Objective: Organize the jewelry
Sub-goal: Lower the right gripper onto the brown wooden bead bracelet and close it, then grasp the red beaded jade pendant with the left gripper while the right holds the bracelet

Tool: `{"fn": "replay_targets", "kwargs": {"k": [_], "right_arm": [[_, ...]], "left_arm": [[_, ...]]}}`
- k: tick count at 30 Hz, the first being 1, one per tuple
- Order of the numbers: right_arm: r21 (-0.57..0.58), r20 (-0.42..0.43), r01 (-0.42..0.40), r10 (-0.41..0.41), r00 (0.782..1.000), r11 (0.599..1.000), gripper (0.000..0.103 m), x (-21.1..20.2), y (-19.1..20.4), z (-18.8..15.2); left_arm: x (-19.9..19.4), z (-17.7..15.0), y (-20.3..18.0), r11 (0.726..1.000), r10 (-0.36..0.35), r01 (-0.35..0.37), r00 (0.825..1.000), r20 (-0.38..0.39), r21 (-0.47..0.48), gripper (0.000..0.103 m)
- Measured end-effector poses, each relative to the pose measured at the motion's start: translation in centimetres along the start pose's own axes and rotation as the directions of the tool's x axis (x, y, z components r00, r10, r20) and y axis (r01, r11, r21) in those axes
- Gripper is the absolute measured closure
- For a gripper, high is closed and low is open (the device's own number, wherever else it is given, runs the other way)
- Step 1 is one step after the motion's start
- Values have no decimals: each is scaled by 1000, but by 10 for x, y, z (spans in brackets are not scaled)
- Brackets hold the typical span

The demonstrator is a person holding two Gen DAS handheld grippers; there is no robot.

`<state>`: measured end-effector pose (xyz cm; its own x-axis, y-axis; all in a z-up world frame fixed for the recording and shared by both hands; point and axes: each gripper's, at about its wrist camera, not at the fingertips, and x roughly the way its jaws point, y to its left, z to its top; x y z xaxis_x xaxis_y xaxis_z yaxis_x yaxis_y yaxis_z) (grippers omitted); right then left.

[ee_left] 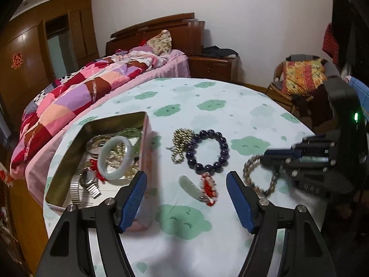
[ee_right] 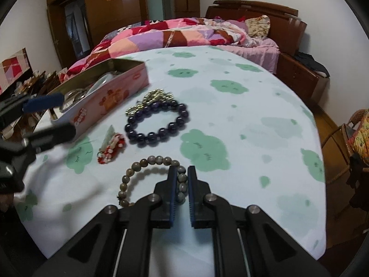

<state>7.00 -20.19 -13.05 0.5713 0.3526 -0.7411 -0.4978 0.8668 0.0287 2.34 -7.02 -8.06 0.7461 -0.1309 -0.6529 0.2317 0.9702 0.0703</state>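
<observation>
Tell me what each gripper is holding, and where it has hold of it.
The right gripper pinches the grey-brown bead bracelet across its right-hand strand of beads. The left gripper is open and holds nothing.

Both grippers (ee_left: 186, 180) (ee_right: 182, 173): black linkage arms, ribbed blue finger pads (ee_left: 136, 198), silver pivot screws; green LED seen on right unit.
</observation>
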Motion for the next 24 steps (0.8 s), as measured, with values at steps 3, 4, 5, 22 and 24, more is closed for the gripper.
{"fn": "replay_targets", "kwargs": {"k": [3, 4, 5, 22, 24], "right_arm": [[21, 4, 2, -2, 1000, 1000, 92, -2, -7, -2], [26, 3, -1, 1, 1000, 1000, 92, -1, -9, -3], [31, 1, -5, 5, 1000, 999, 92, 0, -9, -4], [55, 3, -31, 31, 1000, 998, 92, 2, -14, -8], [55, 4, -30, 30, 1000, 998, 92, 2, -14, -8]], "left_arm": [[7, -1, -2, 1000, -11, 11, 1000, -22, -1, 32], [9, -1, -1, 1000, -15, 15, 1000, -27, -4, 32], [10, -2, -1, 1000, -21, 21, 999, -31, -7, 32], [48, -1, -12, 998, -59, 62, 989, -135, 12, 44], [50, -1, -13, 999, -43, 47, 990, -138, 23, 44]]}}
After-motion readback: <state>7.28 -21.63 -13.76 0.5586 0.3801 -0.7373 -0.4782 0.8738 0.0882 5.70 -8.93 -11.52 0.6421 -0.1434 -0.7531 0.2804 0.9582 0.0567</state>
